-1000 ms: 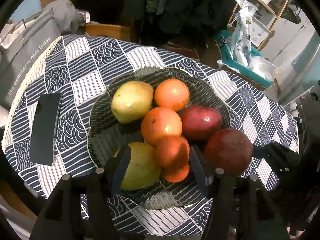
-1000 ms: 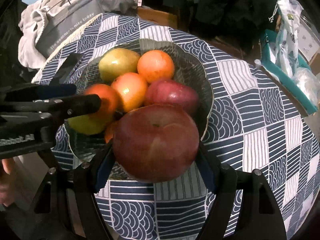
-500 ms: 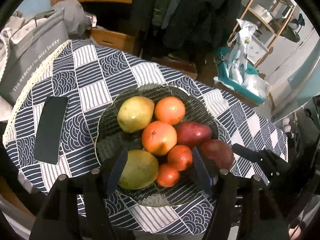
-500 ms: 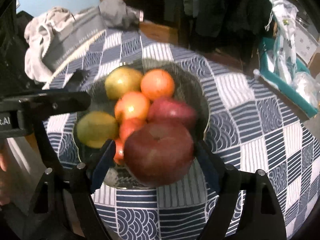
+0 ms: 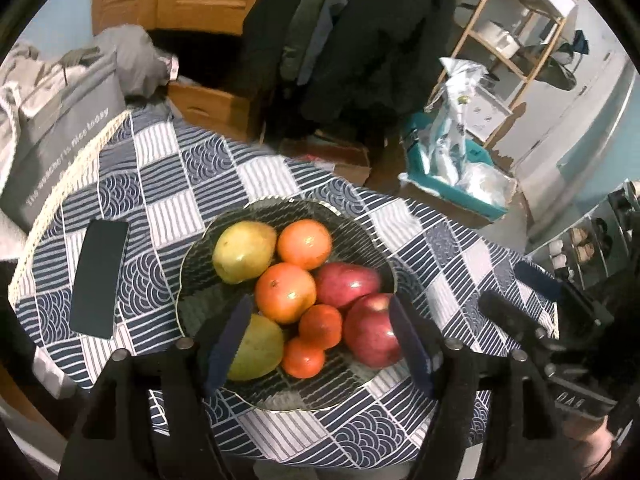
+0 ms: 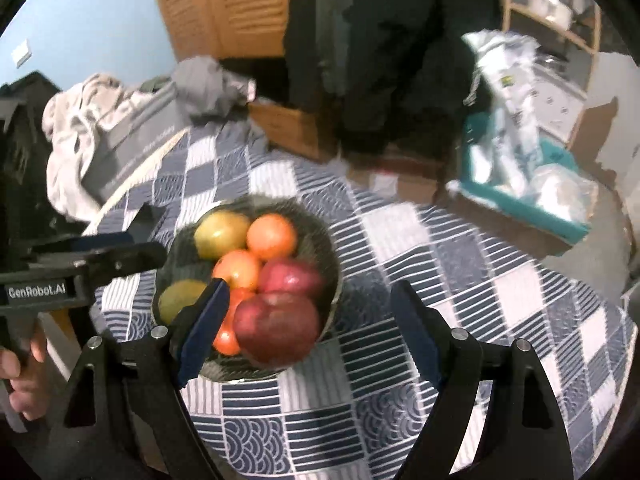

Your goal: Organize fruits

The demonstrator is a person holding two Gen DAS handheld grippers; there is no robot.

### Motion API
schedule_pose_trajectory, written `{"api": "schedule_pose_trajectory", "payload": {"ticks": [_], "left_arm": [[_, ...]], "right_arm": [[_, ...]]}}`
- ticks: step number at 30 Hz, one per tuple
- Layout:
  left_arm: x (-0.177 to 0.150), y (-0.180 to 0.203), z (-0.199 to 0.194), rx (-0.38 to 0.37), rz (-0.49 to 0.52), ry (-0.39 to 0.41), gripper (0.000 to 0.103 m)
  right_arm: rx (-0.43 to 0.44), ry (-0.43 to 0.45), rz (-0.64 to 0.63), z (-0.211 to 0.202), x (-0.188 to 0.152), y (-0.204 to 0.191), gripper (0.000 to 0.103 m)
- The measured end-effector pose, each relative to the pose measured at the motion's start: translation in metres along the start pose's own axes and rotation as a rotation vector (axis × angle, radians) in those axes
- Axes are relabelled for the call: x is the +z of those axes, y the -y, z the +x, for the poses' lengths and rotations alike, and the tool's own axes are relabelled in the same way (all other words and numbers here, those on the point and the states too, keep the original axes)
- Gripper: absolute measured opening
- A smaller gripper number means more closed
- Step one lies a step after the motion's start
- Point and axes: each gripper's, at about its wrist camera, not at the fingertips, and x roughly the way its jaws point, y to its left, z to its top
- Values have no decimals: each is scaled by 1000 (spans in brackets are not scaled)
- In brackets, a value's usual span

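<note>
Above a checked tablecloth [image 5: 168,216], the left gripper [image 5: 320,344] hangs with jaws opening and empty, the right gripper [image 6: 308,332] spread wide and empty, the fruits [image 5: 285,292] piled in the glass bowl [image 5: 360,236] directly below both.

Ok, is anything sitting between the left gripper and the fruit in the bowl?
Nothing visible. The left gripper, jaws opening and empty, hangs above the bowl with clear air down to the fruit. The right gripper is off to the side, also open and empty.
</note>
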Motion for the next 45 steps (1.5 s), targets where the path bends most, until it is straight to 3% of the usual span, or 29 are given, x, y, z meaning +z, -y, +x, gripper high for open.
{"api": "schedule_pose_trajectory", "payload": {"ticks": [13, 18, 22, 25, 45], "left_arm": [[6, 42, -43, 29, 88, 120, 88], [7, 66, -58, 29, 136, 156, 88], [5, 84, -71, 37, 175, 196, 99], [4, 95, -79, 46, 200, 222, 102], [12, 149, -114, 112, 261, 344, 102]], "right_arm": [[-91, 134, 46, -80, 9, 25, 83], [-119, 172, 64, -105, 8, 33, 83], [-133, 202, 101, -124, 5, 46, 83], [-147, 216, 128, -136, 1, 58, 83], [-242, 275, 184, -173, -21, 104, 83]]}}
